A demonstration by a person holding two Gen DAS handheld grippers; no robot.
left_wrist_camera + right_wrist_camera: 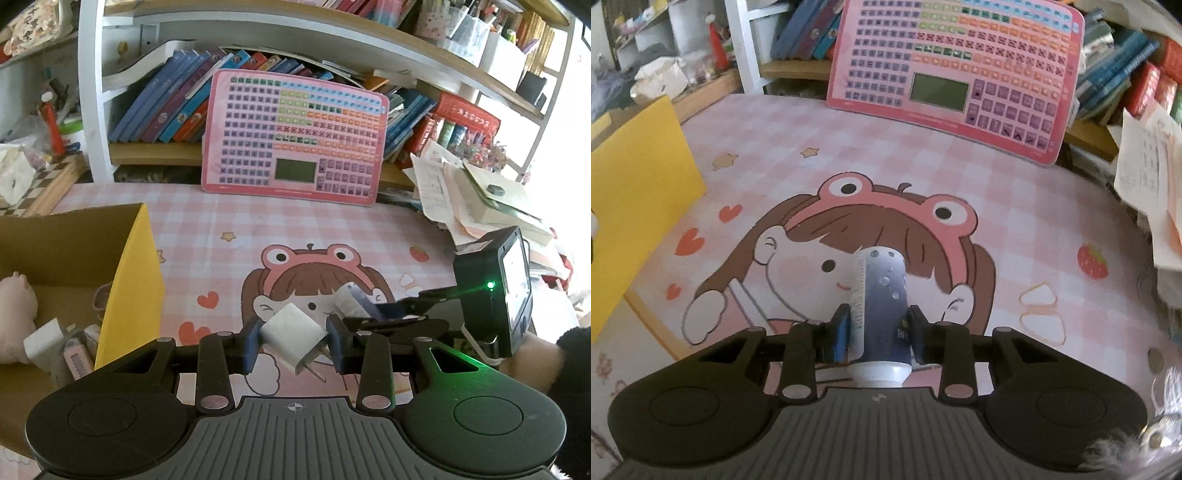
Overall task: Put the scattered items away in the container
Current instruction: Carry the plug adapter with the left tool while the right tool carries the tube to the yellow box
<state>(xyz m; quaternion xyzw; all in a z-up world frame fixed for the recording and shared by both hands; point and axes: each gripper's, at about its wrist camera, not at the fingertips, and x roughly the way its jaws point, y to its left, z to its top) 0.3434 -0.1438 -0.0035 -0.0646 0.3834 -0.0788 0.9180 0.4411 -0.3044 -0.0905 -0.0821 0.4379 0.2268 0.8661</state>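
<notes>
In the left wrist view my left gripper [293, 341] is shut on a white charger plug [291, 332], its metal prongs pointing down and right, above the pink cartoon mat [303, 229]. The open cardboard box [127, 280] with a yellow outer wall stands just to the left; a pink plush toy [14, 314] and a white block [44, 341] lie inside. My right gripper [877, 328] is shut on a blue and white tube [882, 295], cap towards the camera. The same tube [349, 299] shows right of the plug in the left view.
A pink button board [295, 136] leans against the bookshelf at the back. Loose papers and books [476, 199] pile up at the right. The box's yellow wall [639, 192] is at the left of the right wrist view. A person's dark sleeve [569, 369] is at the right.
</notes>
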